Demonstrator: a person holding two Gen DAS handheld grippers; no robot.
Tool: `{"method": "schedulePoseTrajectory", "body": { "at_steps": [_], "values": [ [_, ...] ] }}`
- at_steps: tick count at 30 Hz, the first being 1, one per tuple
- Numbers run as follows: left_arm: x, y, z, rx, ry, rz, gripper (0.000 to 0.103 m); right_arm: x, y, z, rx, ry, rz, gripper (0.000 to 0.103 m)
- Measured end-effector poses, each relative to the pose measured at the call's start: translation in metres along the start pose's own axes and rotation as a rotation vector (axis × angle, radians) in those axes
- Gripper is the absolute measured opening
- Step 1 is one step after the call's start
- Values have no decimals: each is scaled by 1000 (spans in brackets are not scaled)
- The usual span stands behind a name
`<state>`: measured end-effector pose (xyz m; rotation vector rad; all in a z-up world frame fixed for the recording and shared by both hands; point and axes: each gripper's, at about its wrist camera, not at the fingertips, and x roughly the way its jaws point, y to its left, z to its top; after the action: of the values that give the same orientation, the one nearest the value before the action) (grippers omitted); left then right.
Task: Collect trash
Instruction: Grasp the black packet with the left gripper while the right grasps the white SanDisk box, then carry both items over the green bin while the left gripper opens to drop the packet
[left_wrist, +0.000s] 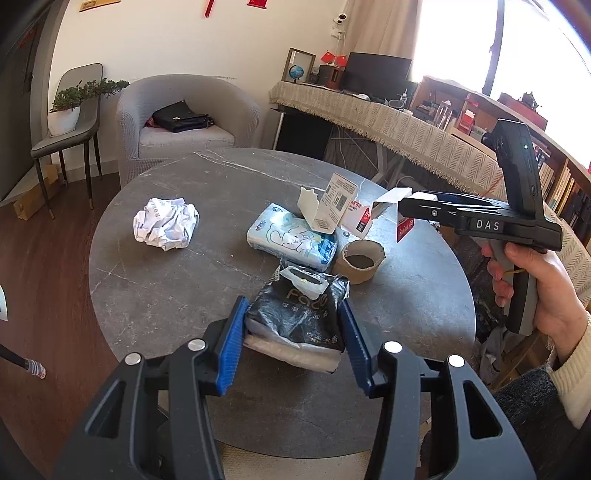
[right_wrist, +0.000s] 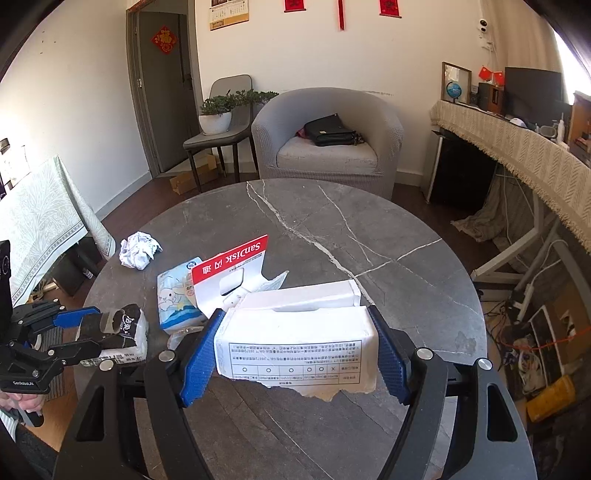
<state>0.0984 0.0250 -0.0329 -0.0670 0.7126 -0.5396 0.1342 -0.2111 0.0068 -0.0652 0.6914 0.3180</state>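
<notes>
My left gripper (left_wrist: 293, 323) is shut on a black crumpled tissue pack (left_wrist: 295, 314), blue pads pressing both its sides, just above the round grey marble table (left_wrist: 155, 295). My right gripper (right_wrist: 295, 321) is shut on a torn white cardboard box (right_wrist: 295, 347) with a printed table on it. The left wrist view shows that gripper (left_wrist: 406, 206) to the right, held by a hand. On the table lie a crumpled paper ball (left_wrist: 166, 223), a light blue tissue pack (left_wrist: 291, 236), a cardboard roll (left_wrist: 360, 260), an open white carton (left_wrist: 332, 206) and a red SanDisk card (right_wrist: 229, 266).
Beyond the table stands a grey armchair (right_wrist: 328, 147) with a black bag, and a chair with a potted plant (right_wrist: 218, 118) beside it. A long desk with a fringed cloth (right_wrist: 517, 147) runs along the right, with cables and boxes on the floor beneath.
</notes>
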Motion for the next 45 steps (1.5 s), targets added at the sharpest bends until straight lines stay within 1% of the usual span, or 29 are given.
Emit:
{"method": "schedulePoseTrajectory", "body": {
  "at_steps": [3,6,10,13,14,15,20,23,26,33,39,45],
  "values": [
    [-6,-1,1,-16,-11,0,52,-12,6,6,-9,-32,3,76],
    [-1,-4,-2,2,19,19,50,-17,12,9,-12,-40,12,76],
    [8,-6,-7,7,54,4,47,-21,18,13,-17,-51,22,76],
    [9,-7,-11,13,62,0,44,-24,23,16,-18,-57,41,76],
    [8,-7,-11,15,62,0,34,-24,26,16,-22,-57,46,76],
    [8,-7,-11,17,63,6,17,-24,29,17,-28,-57,50,76],
    [10,0,-15,-2,91,10,18,-25,41,18,-59,-61,65,76],
    [9,0,-14,-9,95,3,13,-24,44,18,-62,-58,70,76],
    [6,0,-14,-13,90,9,5,-25,49,19,-69,-62,79,76],
    [-12,0,-15,-9,63,43,3,-25,69,24,-86,-68,125,76],
    [-41,8,-14,-32,22,79,2,-22,100,24,-120,-61,194,76],
    [-73,26,-20,-70,-15,130,2,-16,136,24,-164,-47,256,76]
  ]
}}
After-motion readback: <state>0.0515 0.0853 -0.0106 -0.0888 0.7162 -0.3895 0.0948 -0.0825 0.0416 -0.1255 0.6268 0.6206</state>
